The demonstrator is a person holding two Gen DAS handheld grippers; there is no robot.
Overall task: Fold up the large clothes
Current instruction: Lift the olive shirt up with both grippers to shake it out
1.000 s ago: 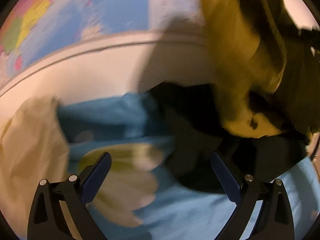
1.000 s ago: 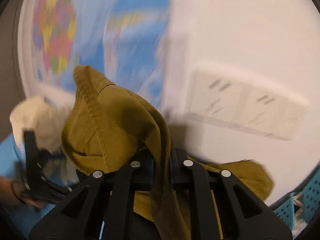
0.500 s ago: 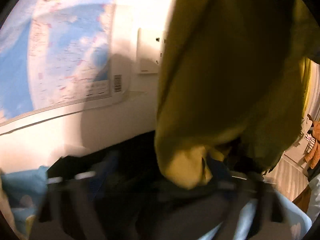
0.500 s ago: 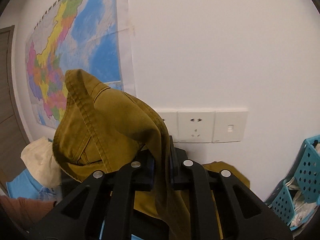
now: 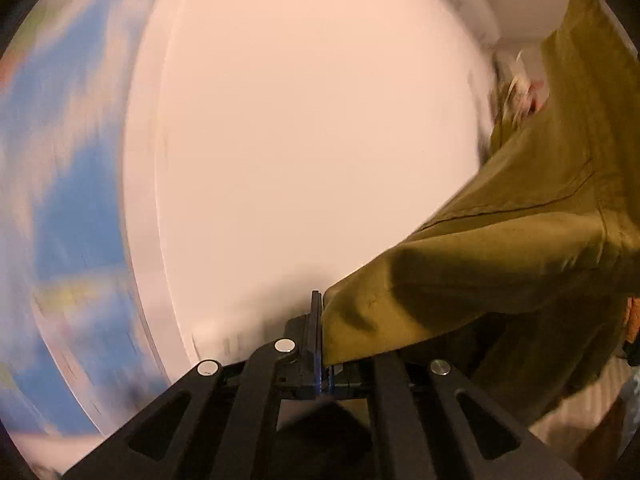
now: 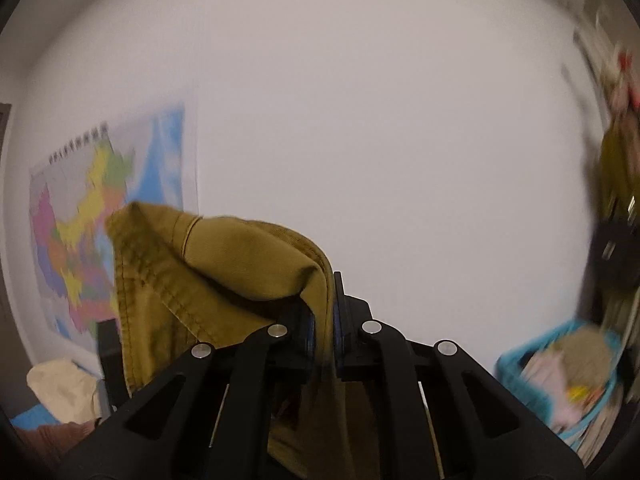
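An olive-brown garment (image 5: 520, 248) with stitched seams hangs in the air between both grippers. My left gripper (image 5: 322, 320) is shut on one edge of it; the cloth rises to the upper right in the left wrist view. My right gripper (image 6: 325, 304) is shut on another stitched edge of the same garment (image 6: 208, 264), which drapes over the left finger and hangs down between the arms. Both grippers point up at the white wall.
A coloured wall map (image 6: 96, 216) hangs at the left. A cream cloth (image 6: 60, 388) lies on a blue surface at the lower left. A blue plastic basket (image 6: 560, 380) with items stands at the lower right. More things hang at the right edge.
My left gripper went from open above the blue surface to shut on the olive garment and lifted it. Both grippers have swung upward; the wall sockets have left the right wrist view.
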